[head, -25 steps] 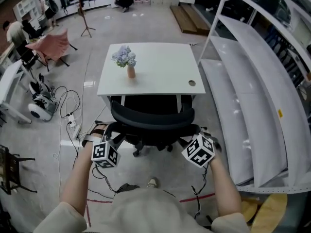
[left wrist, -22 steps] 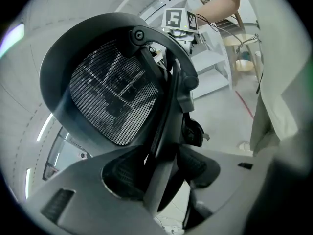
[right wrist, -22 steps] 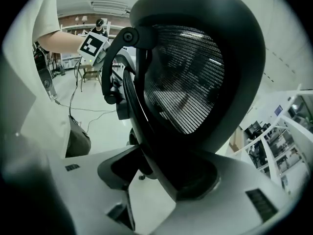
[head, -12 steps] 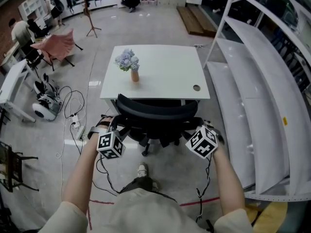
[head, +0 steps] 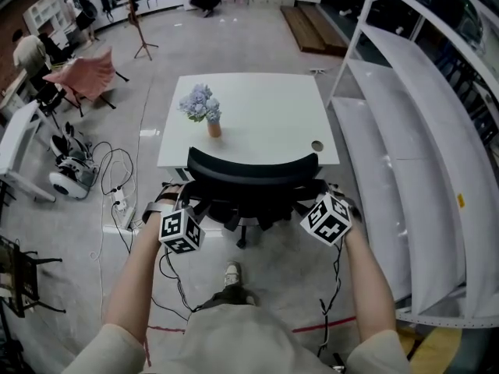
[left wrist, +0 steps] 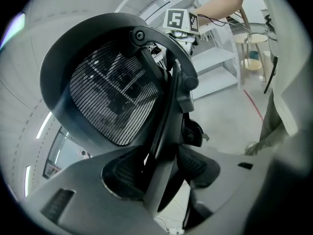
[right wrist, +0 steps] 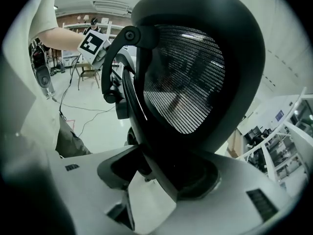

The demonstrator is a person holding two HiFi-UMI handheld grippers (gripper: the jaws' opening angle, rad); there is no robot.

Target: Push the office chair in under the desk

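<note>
Holding the chair [head: 253, 174] by its backrest, you had each gripper clamped on a side edge. The left gripper [left wrist: 161, 177] pinched the frame bar beside the mesh, and the right gripper [right wrist: 168, 175] pinched the dark rim on its side. Both holds sat at about the same height, which suited a straight push. You needed to press evenly through both arms, or the chair would likely have swivelled on its base [head: 243, 226] and gone in crooked.

The top of the backrest stood at the near edge of the counter [head: 257, 104]. The seat was hidden and apparently already beneath it, so the task looked nearly done. A slow, short last push was the thing, stopping before the backrest knocked that edge.

A vase [head: 213, 127] of flowers stood on the counter's left part, back from the near edge. A hard bump might still have shaken it, so a gentle finish was the safer way.
</note>
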